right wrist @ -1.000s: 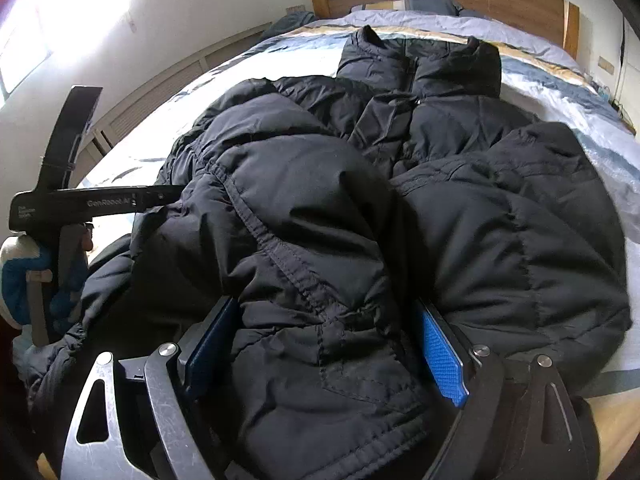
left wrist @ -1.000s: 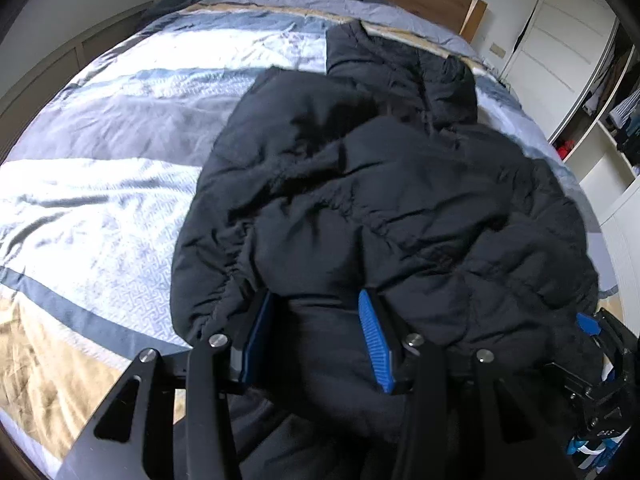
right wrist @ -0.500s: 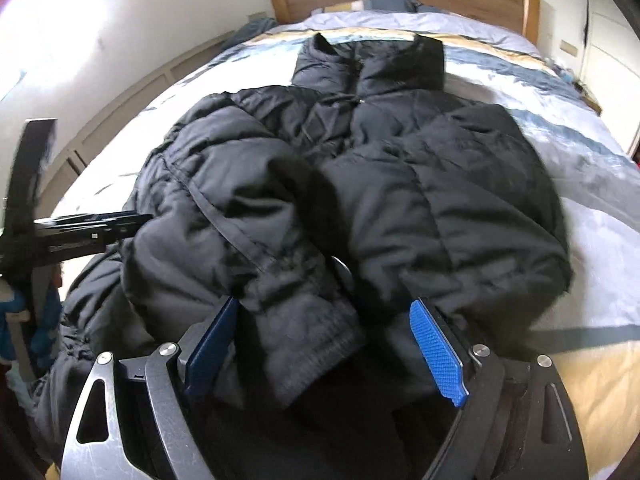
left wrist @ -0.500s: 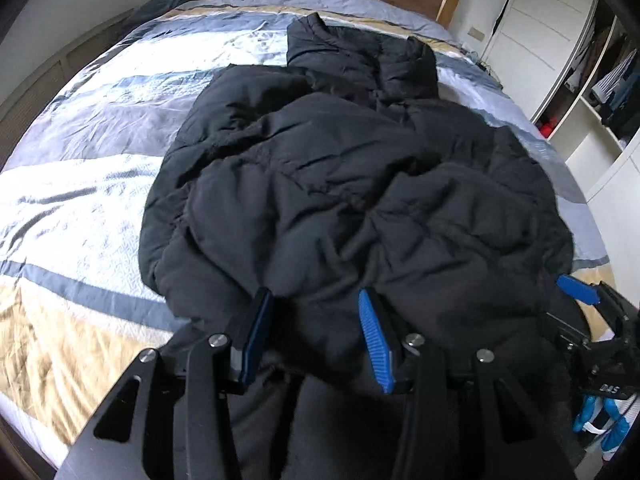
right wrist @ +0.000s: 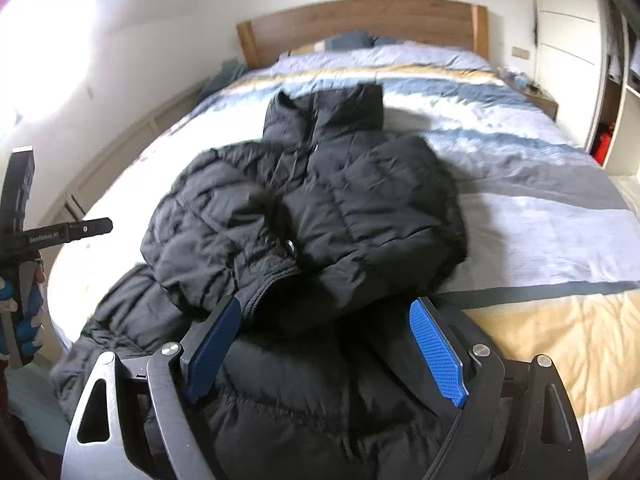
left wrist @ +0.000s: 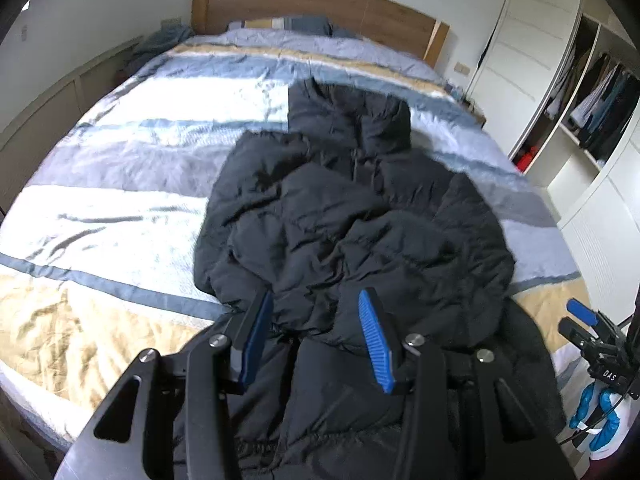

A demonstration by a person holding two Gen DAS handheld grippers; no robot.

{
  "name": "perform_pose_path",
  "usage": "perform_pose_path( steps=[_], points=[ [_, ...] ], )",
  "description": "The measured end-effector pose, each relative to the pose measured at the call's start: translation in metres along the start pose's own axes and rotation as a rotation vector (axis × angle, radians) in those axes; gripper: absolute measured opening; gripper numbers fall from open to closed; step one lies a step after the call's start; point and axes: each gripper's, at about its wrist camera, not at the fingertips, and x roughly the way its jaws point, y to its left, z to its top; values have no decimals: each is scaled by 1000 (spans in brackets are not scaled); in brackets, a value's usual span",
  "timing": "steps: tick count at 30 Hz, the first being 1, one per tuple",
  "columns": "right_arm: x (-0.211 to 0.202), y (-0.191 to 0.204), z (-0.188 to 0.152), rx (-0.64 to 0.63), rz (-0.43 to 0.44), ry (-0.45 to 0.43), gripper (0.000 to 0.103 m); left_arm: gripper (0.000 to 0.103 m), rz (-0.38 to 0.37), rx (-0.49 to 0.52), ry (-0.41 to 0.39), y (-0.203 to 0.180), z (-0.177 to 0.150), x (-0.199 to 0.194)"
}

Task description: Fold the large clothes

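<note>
A black puffer jacket point(left wrist: 360, 220) lies crumpled on the striped bed point(left wrist: 120, 208), collar toward the headboard and sleeves folded over its front. Its near hem hangs off the foot of the bed. My left gripper point(left wrist: 316, 300) is shut on a thick bunch of that hem on the jacket's left side. In the right wrist view the jacket point(right wrist: 320, 208) fills the middle, a sleeve cuff point(right wrist: 276, 276) resting just past my right gripper point(right wrist: 328, 308), whose jaws stand wide and shut on the bulky hem at the jacket's right side. Each gripper shows at the edge of the other's view.
A wooden headboard point(left wrist: 312, 4) and pillows close off the far end. White wardrobe doors point(left wrist: 536, 60) and open shelves with hanging clothes point(left wrist: 600, 96) stand on the right. A nightstand point(right wrist: 540, 98) sits by the bed. Gloved hands point(left wrist: 600, 420) hold the gripper handles.
Both grippers have drawn back and risen with the hem, so more of the bed shows. The jacket has slid toward the foot of the bed. The jaws have not changed.
</note>
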Motion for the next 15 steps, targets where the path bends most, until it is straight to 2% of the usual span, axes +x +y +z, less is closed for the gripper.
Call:
perform_pose_path(
  steps=[1, 4, 10, 15],
  points=[
    [-8, -2, 1, 5, -5, -15, 86, 43, -2, -5, -13, 1, 2, -9],
    [-40, -11, 4, 24, -10, -68, 86, 54, -16, -23, -54, 5, 9, -38],
    [-88, -31, 31, 44, -15, -170, 88, 54, 13, 9, -109, 9, 39, -80],
    [-111, -46, 68, 49, -20, -248, 91, 56, 50, 11, -164, 21, 87, -106]
  ],
)
